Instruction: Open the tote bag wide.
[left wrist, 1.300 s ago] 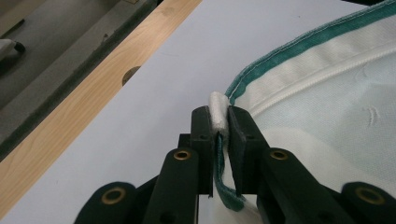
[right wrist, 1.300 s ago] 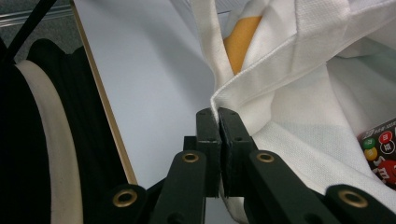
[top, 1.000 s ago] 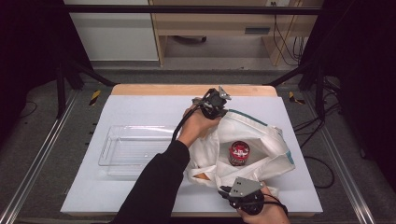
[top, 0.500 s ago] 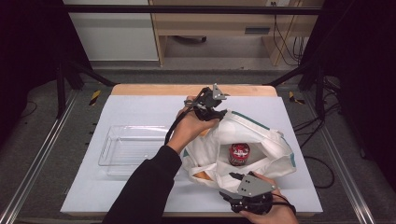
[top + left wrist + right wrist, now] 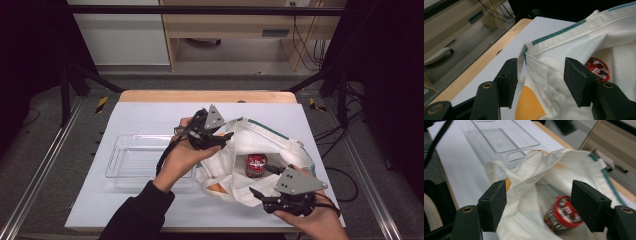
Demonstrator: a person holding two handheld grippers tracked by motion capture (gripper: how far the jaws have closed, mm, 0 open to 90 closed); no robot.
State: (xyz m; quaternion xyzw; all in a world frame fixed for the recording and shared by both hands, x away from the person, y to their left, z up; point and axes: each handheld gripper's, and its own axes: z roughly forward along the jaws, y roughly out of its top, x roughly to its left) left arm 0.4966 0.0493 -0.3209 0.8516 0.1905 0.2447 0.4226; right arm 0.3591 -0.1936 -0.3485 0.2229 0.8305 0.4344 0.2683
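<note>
Both grippers, left gripper (image 5: 226, 136) and right gripper (image 5: 261, 194), jaws just opening, hold nothing; white cloth bag (image 5: 270, 145) lies open. Next: right reaches 12 o'clock for red-lidded round candy tub (image 5: 256, 164).

A light wooden desk (image 5: 225, 30) stands on grey carpeted floor (image 5: 50, 150) beyond the white-topped bench (image 5: 150, 112); black cables (image 5: 300, 45) hang beside it.

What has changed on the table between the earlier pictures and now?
Both grippers let go of the white bag: their jaws have just been opening, and the cloth now lies loose between them. The left gripper moved from the bag's far edge toward the near left; the right gripper lifted slightly. The red-lidded can inside and the clear tray stayed put.
</note>
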